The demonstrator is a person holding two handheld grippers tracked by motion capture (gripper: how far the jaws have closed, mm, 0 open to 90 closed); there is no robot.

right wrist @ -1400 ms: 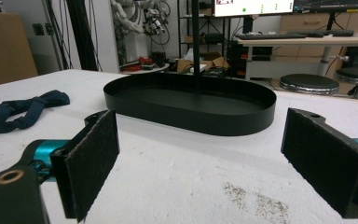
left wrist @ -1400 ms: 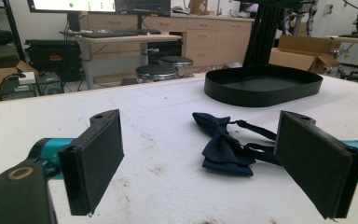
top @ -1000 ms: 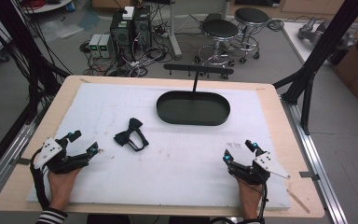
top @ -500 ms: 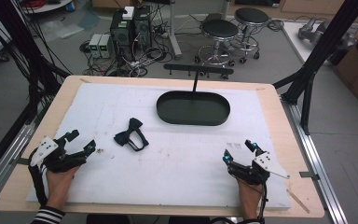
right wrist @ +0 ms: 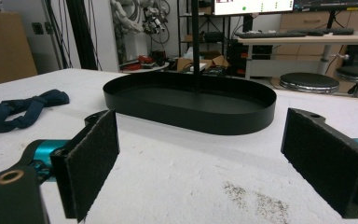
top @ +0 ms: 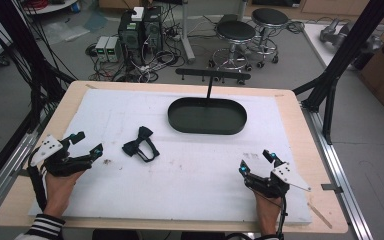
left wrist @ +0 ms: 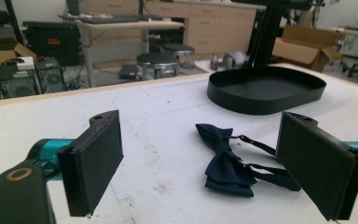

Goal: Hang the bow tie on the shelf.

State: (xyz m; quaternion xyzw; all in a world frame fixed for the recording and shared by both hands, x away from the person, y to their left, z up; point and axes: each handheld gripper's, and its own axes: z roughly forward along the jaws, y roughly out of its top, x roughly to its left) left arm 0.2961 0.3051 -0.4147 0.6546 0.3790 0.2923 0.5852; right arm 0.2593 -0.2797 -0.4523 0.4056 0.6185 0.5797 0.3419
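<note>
A white-topped table (top: 190, 175) with a pale wooden border spans the high view, its surface marked with a few dark smudges. Toward the far side rests a black oval tray (top: 207, 116), shallow-walled and empty, with a thin black upright post rising at its back edge; in the right gripper view the tray (right wrist: 191, 105) lies straight ahead of the jaws, and in the left gripper view the same tray (left wrist: 266, 88) sits farther off, up and to the right.

At the near left corner, a person's left hand holds the left gripper (top: 89, 144), jaws spread wide and holding nothing, aimed toward the table's middle. At the near right, the right gripper (top: 256, 163) rests low over the white surface, its jaws likewise wide apart and empty, pointed toward the tray.

Between the left gripper and the tray, well apart from both, a dark navy bow tie (top: 140, 146) lies flat on the table, its strap looped beside it. The left gripper view frames the bow tie (left wrist: 226, 163) between its two padded jaws, some way ahead; the right gripper view catches it (right wrist: 25, 108) at the far left.
</note>
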